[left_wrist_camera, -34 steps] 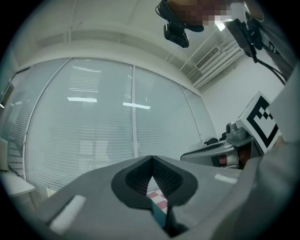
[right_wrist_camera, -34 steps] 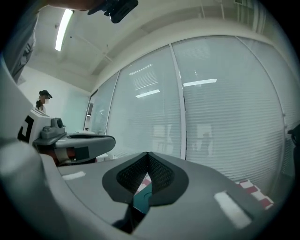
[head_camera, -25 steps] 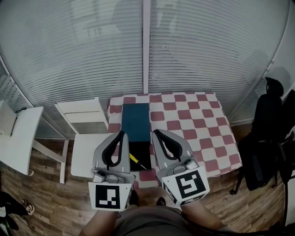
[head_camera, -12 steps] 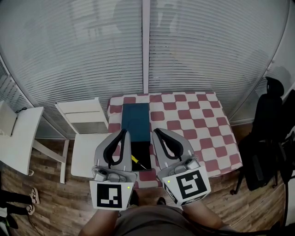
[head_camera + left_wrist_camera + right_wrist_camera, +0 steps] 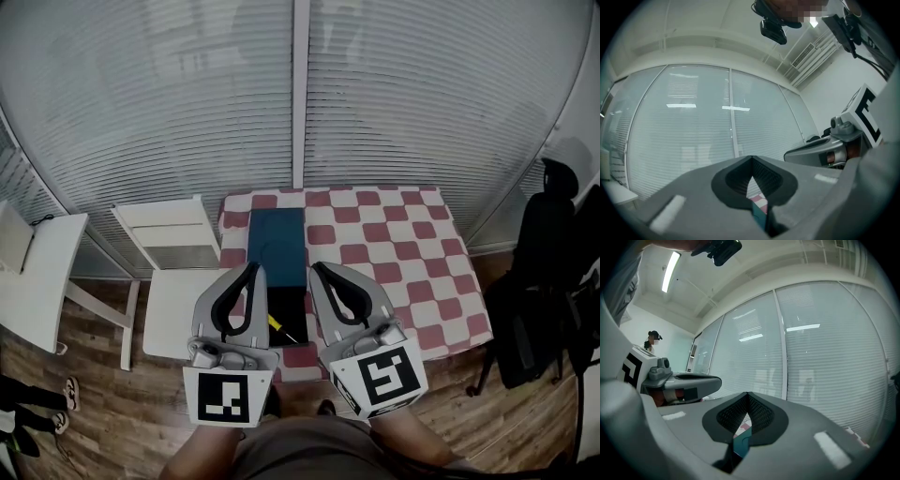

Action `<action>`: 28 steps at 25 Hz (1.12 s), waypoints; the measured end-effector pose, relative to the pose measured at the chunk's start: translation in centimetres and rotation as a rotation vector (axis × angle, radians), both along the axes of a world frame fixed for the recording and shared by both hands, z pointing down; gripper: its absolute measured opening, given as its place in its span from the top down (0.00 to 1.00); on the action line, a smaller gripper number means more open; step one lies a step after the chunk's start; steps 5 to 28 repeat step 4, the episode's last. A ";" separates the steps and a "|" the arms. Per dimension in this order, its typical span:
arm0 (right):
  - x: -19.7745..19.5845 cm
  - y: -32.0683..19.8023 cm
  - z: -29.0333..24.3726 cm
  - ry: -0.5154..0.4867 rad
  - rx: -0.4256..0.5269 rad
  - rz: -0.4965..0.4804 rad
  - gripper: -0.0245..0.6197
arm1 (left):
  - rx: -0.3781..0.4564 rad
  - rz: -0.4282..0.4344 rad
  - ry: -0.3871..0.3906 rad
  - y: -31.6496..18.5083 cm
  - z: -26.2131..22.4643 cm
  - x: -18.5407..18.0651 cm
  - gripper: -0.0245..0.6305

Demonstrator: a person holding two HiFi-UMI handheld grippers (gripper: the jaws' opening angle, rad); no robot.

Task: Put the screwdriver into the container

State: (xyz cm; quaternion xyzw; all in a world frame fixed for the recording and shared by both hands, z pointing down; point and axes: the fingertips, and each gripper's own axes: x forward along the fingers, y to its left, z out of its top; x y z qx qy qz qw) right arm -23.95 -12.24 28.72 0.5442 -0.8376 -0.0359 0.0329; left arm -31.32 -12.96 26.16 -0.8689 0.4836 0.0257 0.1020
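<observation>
A person is looking steeply down at a small table (image 5: 394, 246) covered in a red and white checked cloth, in the middle of the head view. Two hand-held grippers are hovering side by side in the lower middle of the frame, above the table's near edge.

The left gripper (image 5: 249, 269) is showing its jaws pressed together at the tips, with nothing between them. The right gripper (image 5: 316, 268) is showing the same: tips meeting, nothing held. Each gripper view confirms this, with only the cloth and a teal edge peeking through the loop behind the tips.

A long teal container (image 5: 277, 244) is lying on the left part of the cloth. Directly below it in the frame, a dark panel (image 5: 287, 302) is adjoining it. The screwdriver (image 5: 280, 328) is lying on that panel, between the two grippers, its yellow handle pointing upper left and its thin shaft lower right. Whether the panel is an open part of the container or a separate mat is not clear, so the tool may be lying inside already or just beside it.

The screwdriver is looking light and rigid. Its thin metal shaft is likely slippery, and its round handle may roll. The thicker yellow handle, taken across its width, is appearing to offer the surest hold.
</observation>
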 end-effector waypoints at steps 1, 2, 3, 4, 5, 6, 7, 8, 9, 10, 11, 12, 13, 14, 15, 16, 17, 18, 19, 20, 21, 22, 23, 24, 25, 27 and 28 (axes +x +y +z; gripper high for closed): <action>-0.1 0.0 0.0 0.000 0.000 -0.001 0.92 | -0.001 0.000 0.000 0.0 0.0 0.0 0.96; -0.1 -0.1 0.1 0.000 -0.001 -0.002 0.92 | -0.003 0.001 -0.001 -0.1 0.1 0.0 0.96; -0.2 -0.1 0.1 0.001 -0.001 -0.003 0.92 | -0.005 0.001 -0.001 -0.1 0.2 -0.1 0.96; -0.2 -0.2 0.2 0.001 -0.002 -0.003 0.92 | -0.007 0.001 -0.001 -0.2 0.2 -0.1 0.96; -0.2 -0.2 0.2 0.001 -0.002 -0.003 0.92 | -0.007 0.001 -0.001 -0.2 0.2 -0.1 0.96; -0.2 -0.2 0.2 0.001 -0.002 -0.003 0.92 | -0.007 0.001 -0.001 -0.2 0.2 -0.1 0.96; -0.2 -0.2 0.2 0.001 -0.002 -0.003 0.92 | -0.007 0.001 -0.001 -0.2 0.2 -0.1 0.96; -0.2 -0.2 0.2 0.001 -0.002 -0.003 0.92 | -0.007 0.001 -0.001 -0.2 0.2 -0.1 0.96; -0.2 -0.2 0.2 0.001 -0.002 -0.003 0.92 | -0.007 0.001 -0.001 -0.2 0.2 -0.1 0.96; -0.2 -0.2 0.2 0.001 -0.002 -0.003 0.92 | -0.007 0.001 -0.001 -0.2 0.2 -0.1 0.96; -0.2 -0.2 0.2 0.001 -0.002 -0.003 0.92 | -0.007 0.001 -0.001 -0.2 0.2 -0.1 0.96; -0.2 -0.2 0.2 0.001 -0.002 -0.003 0.92 | -0.007 0.001 -0.001 -0.2 0.2 -0.1 0.96; -0.2 -0.2 0.2 0.001 -0.002 -0.003 0.92 | -0.007 0.001 -0.001 -0.2 0.2 -0.1 0.96; -0.2 -0.2 0.2 0.001 -0.002 -0.003 0.92 | -0.007 0.001 -0.001 -0.2 0.2 -0.1 0.96; -0.2 -0.2 0.2 0.001 -0.002 -0.003 0.92 | -0.007 0.001 -0.001 -0.2 0.2 -0.1 0.96; -0.2 -0.2 0.2 0.001 -0.002 -0.003 0.92 | -0.007 0.001 -0.001 -0.2 0.2 -0.1 0.96; -0.2 -0.2 0.2 0.001 -0.002 -0.003 0.92 | -0.007 0.001 -0.001 -0.2 0.2 -0.1 0.96; -0.2 -0.2 0.2 0.001 -0.002 -0.003 0.92 | -0.007 0.001 -0.001 -0.2 0.2 -0.1 0.96; -0.2 -0.2 0.2 0.001 -0.002 -0.003 0.92 | -0.007 0.001 -0.001 -0.2 0.2 -0.1 0.96; -0.2 -0.2 0.2 0.001 -0.002 -0.003 0.92 | -0.007 0.001 -0.001 -0.2 0.2 -0.1 0.96; -0.2 -0.2 0.2 0.001 -0.002 -0.003 0.92 | -0.007 0.001 -0.001 -0.2 0.2 -0.1 0.96; -0.2 -0.2 0.2 0.001 -0.002 -0.003 0.92 | -0.007 0.001 -0.001 -0.2 0.2 -0.1 0.96; -0.2 -0.2 0.2 0.001 -0.002 -0.003 0.92 | -0.007 0.001 -0.001 -0.2 0.2 -0.1 0.96; -0.2 -0.2 0.2 0.001 -0.002 -0.003 0.92 | -0.007 0.001 -0.001 -0.2 0.2 -0.1 0.96; -0.2 -0.2 0.2 0.001 -0.002 -0.003 0.92 | -0.007 0.001 -0.001 -0.2 0.2 -0.1 0.96; -0.2 -0.2 0.2 0.001 -0.002 -0.003 0.92 | -0.007 0.001 -0.001 -0.2 0.2 -0.1 0.96; -0.2 -0.2 0.2 0.001 -0.002 -0.003 0.92 | -0.007 0.001 -0.001 -0.2 0.2 -0.1 0.96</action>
